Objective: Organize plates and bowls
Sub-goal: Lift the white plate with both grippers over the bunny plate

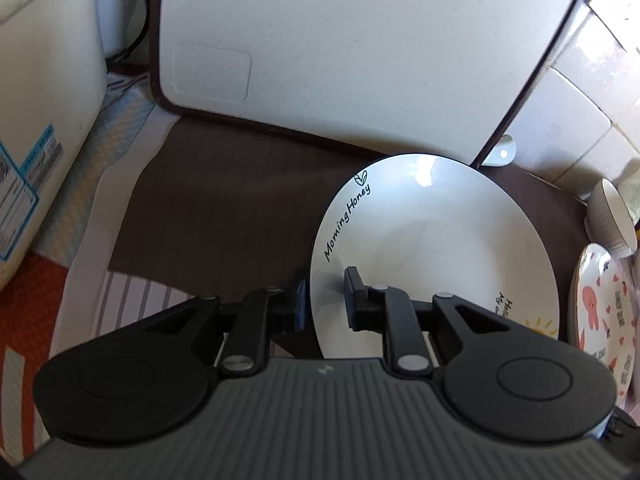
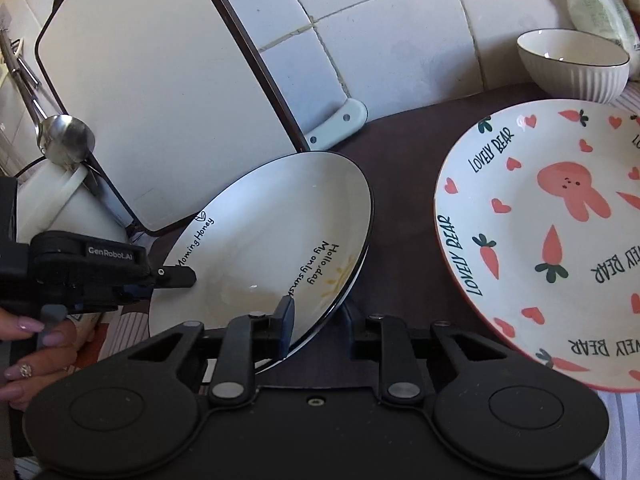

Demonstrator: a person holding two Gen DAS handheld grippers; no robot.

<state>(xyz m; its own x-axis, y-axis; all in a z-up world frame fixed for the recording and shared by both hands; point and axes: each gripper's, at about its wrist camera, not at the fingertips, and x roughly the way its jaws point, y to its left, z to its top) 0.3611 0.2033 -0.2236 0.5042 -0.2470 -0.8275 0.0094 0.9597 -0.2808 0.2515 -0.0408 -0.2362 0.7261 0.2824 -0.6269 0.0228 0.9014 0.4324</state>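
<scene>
Here the white plate [image 2: 256,248], lettered "Morning Honey", sits tilted on the dark brown mat [image 1: 224,184] of the worktop, its far rim close to the foot of the white cutting board [image 1: 340,48] that leans against the tiled wall [image 2: 400,40]; both grippers have it by opposite rims. The left gripper [image 1: 326,300] is clenched on the plate's left rim, one finger under the edge and the other lying on the inner face; in the right wrist view its black body [image 2: 92,272] comes in from the left, with a hand [image 2: 36,340] on its grip. The right gripper [image 2: 320,320] straddles the near right rim, one blue-padded finger [image 2: 286,316] inside the plate and the other outside, below the edge; it grasps the rim, though the outer pad's contact is partly hidden. To the right, on the same mat and apart from the white plate, lies the plate printed with carrots, hearts and "LOVELY BEAR" [image 2: 560,240]; behind it, at the wall, stands a ribbed white bowl [image 2: 574,66]. At the left edge, a steel ladle [image 2: 68,140] hangs above a white pot [image 2: 52,208].
</scene>
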